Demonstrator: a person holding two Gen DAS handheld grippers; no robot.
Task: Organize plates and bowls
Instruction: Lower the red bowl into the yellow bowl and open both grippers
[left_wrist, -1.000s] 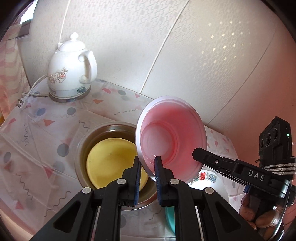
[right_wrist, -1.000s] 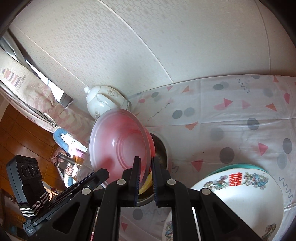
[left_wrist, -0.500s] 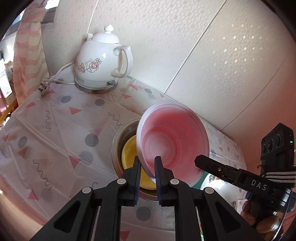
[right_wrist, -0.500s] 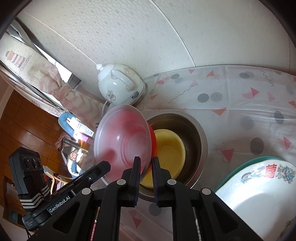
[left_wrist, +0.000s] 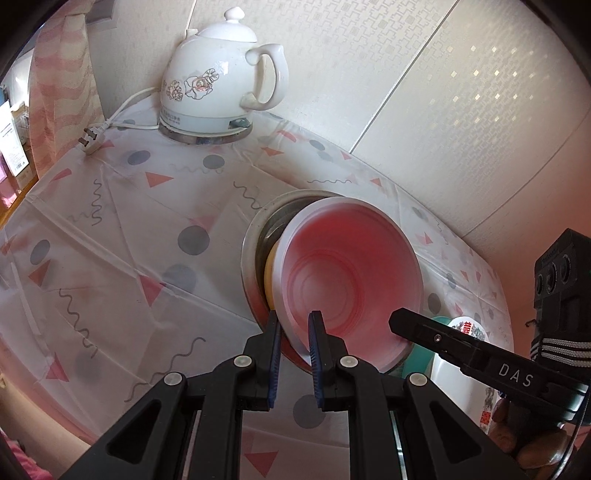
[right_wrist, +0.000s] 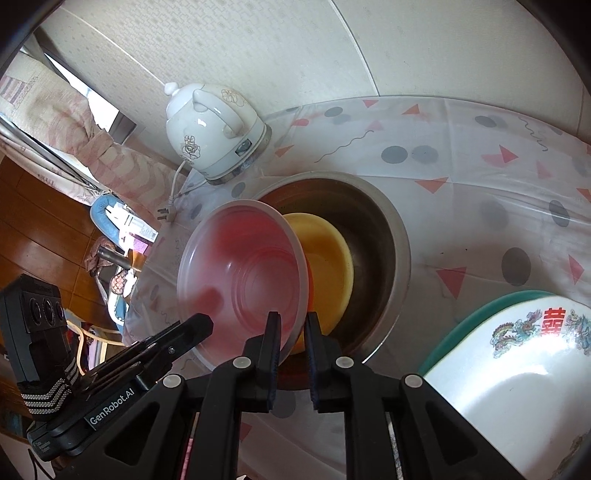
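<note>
A translucent red bowl (left_wrist: 351, 280) is held tilted over a steel basin (right_wrist: 384, 236) that holds a yellow bowl (right_wrist: 328, 258). My left gripper (left_wrist: 294, 328) is shut on the red bowl's near rim. My right gripper (right_wrist: 292, 332) is shut on the opposite rim of the same red bowl (right_wrist: 240, 273). In the left wrist view the red bowl hides most of the steel basin (left_wrist: 255, 236) and leaves only a sliver of the yellow bowl (left_wrist: 269, 269). A white enamel bowl (right_wrist: 517, 362) with red characters sits in a teal bowl (right_wrist: 458, 343) to the right.
A white electric kettle (left_wrist: 221, 77) stands at the back by the wall, its cord and plug (left_wrist: 90, 140) lying on the patterned tablecloth (left_wrist: 110, 236). The table's edge drops to a wooden floor (right_wrist: 44, 221) on the left.
Both grippers have carried the red bowl down and closer to the steel basin, now overlapping the yellow bowl. The kettle looms larger in both views.
</note>
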